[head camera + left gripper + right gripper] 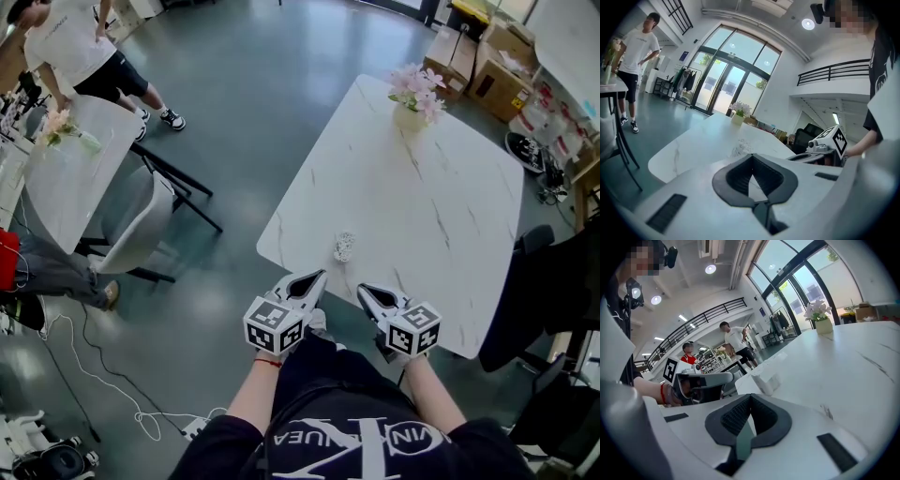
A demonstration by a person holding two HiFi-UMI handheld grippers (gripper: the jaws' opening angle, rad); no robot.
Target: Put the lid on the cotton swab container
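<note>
White marble tabletop (422, 187) holds the small clear plastic cotton swab container (344, 246) near its front edge, at twelve o'clock from both grippers. Left gripper (317, 277) and right gripper (363, 291) are closed on nothing, so they probably should open before approaching.

Small clear cotton swab container (344, 246), on white marble table (422, 206), close to its near edge, details too small

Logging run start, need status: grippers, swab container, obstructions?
Left gripper shut, empty. Right gripper shut, empty. Cotton swab container on table just ahead, not gripped; lid not discernible. Nothing between it and grippers.
</note>
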